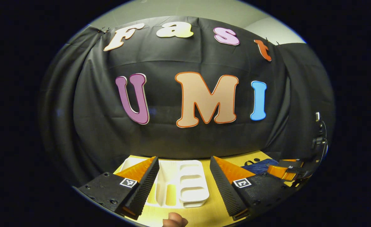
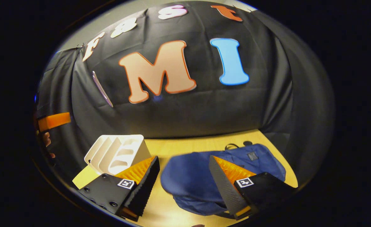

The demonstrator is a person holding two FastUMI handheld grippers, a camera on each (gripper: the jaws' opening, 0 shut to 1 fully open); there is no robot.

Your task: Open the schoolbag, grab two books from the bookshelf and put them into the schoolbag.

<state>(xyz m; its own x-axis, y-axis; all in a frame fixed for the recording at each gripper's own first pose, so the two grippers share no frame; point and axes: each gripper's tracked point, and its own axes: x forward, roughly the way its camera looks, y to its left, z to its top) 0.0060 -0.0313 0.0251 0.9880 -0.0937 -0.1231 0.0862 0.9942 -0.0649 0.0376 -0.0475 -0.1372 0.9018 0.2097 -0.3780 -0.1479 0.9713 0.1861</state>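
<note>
Both grippers, left gripper [image 1: 184, 184] and right gripper [image 2: 184, 186], are hovering empty with jaws apart, the blue schoolbag [image 2: 198, 179] is lying seemingly unopened on the table's [image 2: 191, 146] right side, and the white bookshelf [image 2: 117, 154] is standing left with no books discernible.

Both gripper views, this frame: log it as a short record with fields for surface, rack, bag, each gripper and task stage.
surface: yellow table
rack: white bookshelf, lying between the left gripper's fingers in its view; no books visible in its slots
bag: blue schoolbag, lying flat on the table, right of the rack
left gripper: open, holding nothing
right gripper: open, above the bag
task stage: bag looks closed; no book grabbed
</note>
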